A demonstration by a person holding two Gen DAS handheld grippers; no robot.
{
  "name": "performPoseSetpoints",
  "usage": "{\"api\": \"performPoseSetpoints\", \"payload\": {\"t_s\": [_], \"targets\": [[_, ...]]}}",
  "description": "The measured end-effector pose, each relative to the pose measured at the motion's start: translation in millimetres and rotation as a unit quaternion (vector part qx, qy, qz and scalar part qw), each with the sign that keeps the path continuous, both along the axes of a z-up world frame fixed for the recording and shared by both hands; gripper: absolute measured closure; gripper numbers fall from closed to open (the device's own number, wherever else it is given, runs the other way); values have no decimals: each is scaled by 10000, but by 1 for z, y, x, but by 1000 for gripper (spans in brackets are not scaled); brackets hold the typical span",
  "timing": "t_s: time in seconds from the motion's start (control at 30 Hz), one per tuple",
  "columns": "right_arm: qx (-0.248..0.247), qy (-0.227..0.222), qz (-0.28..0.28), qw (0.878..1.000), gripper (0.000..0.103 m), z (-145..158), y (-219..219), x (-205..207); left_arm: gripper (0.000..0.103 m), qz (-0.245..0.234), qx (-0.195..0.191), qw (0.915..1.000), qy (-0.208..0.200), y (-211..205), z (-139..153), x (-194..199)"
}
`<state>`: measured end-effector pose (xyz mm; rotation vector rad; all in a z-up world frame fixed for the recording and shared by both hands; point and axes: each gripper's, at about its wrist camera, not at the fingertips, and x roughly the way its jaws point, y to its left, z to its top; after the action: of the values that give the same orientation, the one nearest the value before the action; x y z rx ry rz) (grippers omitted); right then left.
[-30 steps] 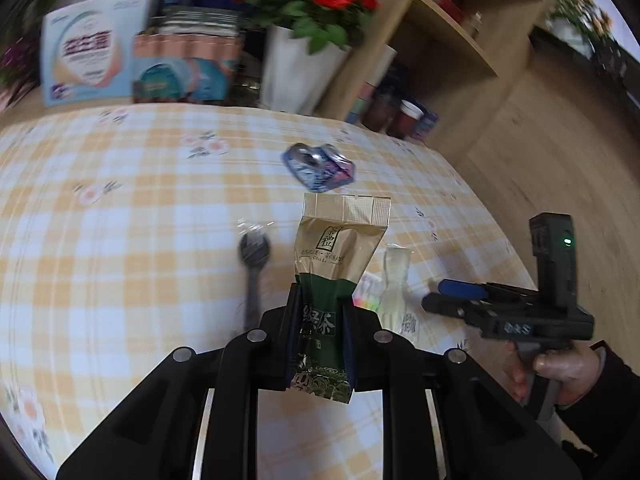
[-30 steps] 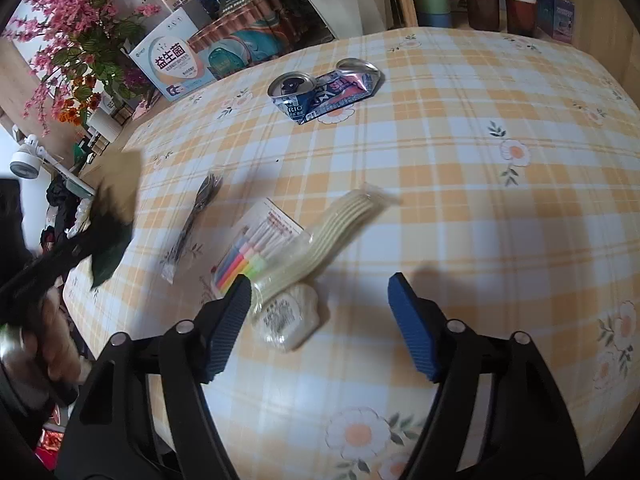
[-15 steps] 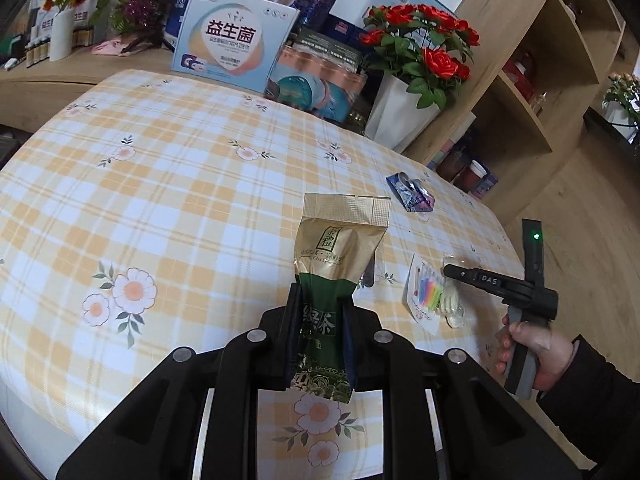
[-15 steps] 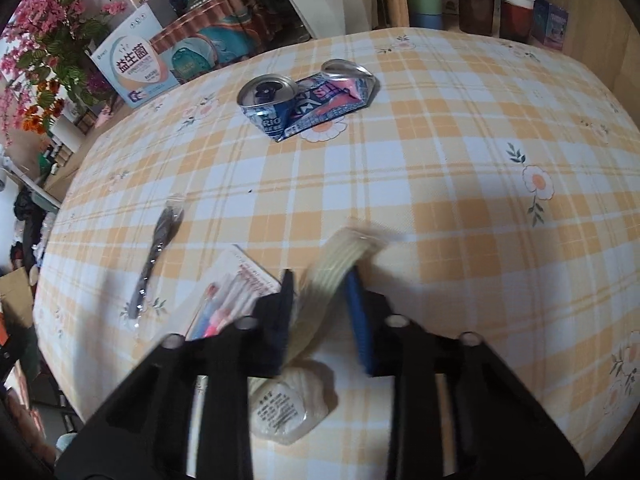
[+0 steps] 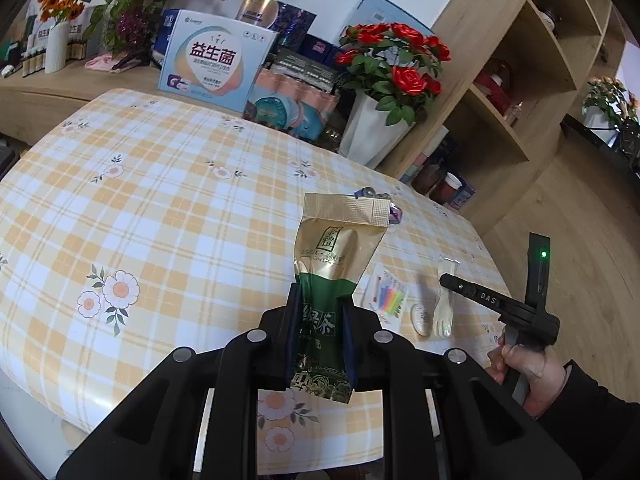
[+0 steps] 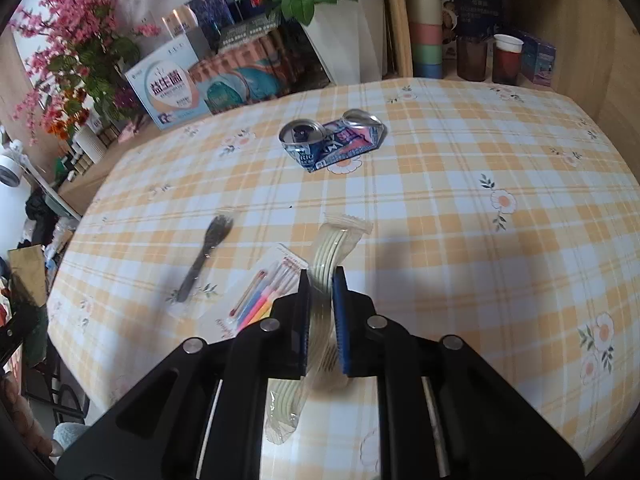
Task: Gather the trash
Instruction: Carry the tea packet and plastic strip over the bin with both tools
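Since the earlier frame, our right gripper point(image 6: 321, 312) has closed onto the wrapped fork packet point(image 6: 326, 280) at lower centre; left gripper point(image 5: 320, 336) clamps the tea pouch point(image 5: 340, 256). We lift straight, keeping grip firm.

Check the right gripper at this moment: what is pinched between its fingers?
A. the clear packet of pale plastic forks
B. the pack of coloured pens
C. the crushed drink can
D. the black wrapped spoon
A: in the right wrist view the right gripper is closed on the clear packet of pale plastic forks, while the crushed drink can, black wrapped spoon and pack of coloured pens lie on the table.
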<state>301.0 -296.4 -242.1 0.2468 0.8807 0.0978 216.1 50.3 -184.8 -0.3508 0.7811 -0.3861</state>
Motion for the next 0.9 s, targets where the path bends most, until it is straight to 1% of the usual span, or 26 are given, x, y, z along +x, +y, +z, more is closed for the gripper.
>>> {"api": "performPoseSetpoints", "payload": {"t_s": [0.1,0.23,0.47,0.73,0.9], "targets": [[178,-77,55,9998,89,12,-5,-19,85,-101,19,9999,-77,-8,10,-9],[191,-320,172,9992,89,34,-7,-46,85,-214,30,9996,-195,-19,22,-28],[154,-670,314,9971,89,64,-8,-86,85,-334,15,9989,-325,-31,34,-64],[187,-849,478,9951,89,77,-4,-130,85,-361,-35,9984,-439,-36,45,-103],[176,-935,622,9935,89,81,3,-157,85,-358,-34,9975,-615,-35,54,-128]]}}
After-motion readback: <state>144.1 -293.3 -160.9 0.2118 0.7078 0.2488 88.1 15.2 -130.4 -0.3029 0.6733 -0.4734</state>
